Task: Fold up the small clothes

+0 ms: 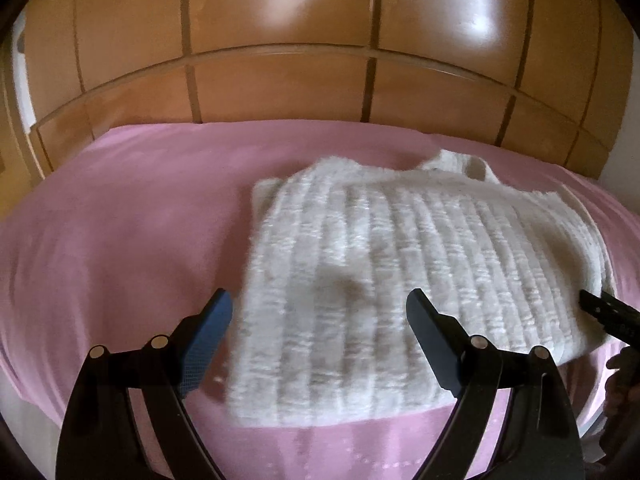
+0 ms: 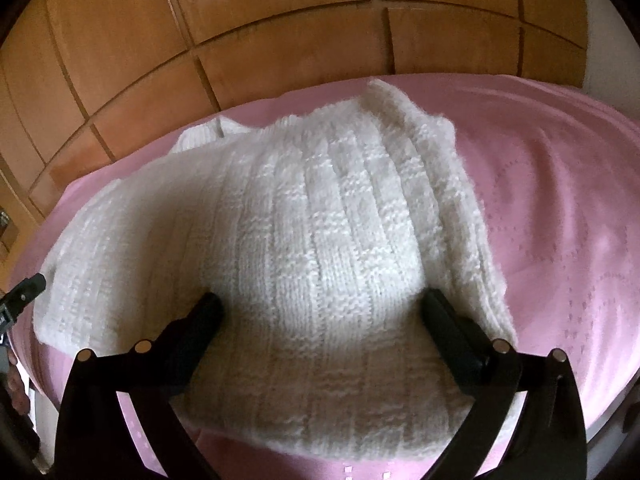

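A white ribbed knit sweater (image 1: 400, 248) lies flat on the pink bedspread (image 1: 120, 220), collar toward the headboard. In the right wrist view the sweater (image 2: 320, 220) has a thick strip folded over along its right side. My left gripper (image 1: 320, 314) is open over the sweater's near left part; its left finger is at the sweater's left edge and its right finger is over the knit. My right gripper (image 2: 322, 302) is open wide just over the near right part, with nothing pinched. Each view shows a tip of the other gripper at its edge: the right gripper (image 1: 604, 312) and the left gripper (image 2: 24, 292).
A glossy wooden headboard (image 1: 280, 84) with panel lines runs along the far side of the bed. The pink bedspread (image 2: 560, 220) stretches bare to the left and right of the sweater. Part of a hand (image 1: 624, 376) shows at the right edge.
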A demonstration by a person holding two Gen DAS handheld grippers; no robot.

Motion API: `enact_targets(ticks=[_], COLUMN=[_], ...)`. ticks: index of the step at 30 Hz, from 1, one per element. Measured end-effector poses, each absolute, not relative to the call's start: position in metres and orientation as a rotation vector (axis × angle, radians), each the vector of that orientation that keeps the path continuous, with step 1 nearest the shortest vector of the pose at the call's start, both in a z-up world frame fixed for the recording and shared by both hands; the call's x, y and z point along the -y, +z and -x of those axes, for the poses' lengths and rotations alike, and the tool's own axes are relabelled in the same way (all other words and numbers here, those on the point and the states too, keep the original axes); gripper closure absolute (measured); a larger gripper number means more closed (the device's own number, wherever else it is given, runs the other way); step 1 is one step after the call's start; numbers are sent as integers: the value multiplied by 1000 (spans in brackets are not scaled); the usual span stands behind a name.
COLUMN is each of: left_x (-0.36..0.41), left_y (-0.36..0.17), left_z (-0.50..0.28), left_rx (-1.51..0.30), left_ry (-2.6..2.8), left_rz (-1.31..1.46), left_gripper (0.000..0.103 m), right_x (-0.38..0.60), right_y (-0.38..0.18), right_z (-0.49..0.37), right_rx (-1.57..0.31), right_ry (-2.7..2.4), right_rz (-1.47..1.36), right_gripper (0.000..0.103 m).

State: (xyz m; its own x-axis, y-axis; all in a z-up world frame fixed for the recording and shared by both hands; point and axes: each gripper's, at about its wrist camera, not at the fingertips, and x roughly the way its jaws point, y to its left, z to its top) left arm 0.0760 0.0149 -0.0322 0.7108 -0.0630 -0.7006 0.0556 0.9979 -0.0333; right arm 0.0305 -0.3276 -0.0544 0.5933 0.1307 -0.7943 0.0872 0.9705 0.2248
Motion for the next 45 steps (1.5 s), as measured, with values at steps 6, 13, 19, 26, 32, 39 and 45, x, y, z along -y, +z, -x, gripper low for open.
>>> enact_targets(ticks=[6, 13, 19, 26, 32, 39, 45], left_x=[-77, -100, -68, -56, -37, 3, 29], left_y=[-27, -41, -60, -69, -42, -16, -20], left_z=[-113, -178, -216, -217, -178, -126, -108], left_rx=[-845, -967, -1027, -935, -849, -717, -719], left_ry=[-92, -199, -191, -30, 11, -71, -129], left_rz=[260, 447, 381, 282, 162, 44, 7], left_gripper=[28, 41, 76, 71, 53, 28, 28], right_x=[324, 323, 322, 319, 309, 314, 358], right_y=[-56, -55, -55, -55, -39, -2, -43], right_z=[-27, -26, -26, -24, -31, -67, -119], right_rx=[-908, -902, -899, -898, -949, -879, -1019], right_ry=[17, 11, 3, -1, 1, 78, 25], right_rz=[-223, -219, -214, -208, -136, -139, -276], right_gripper=[2, 2, 2, 2, 2, 2, 2])
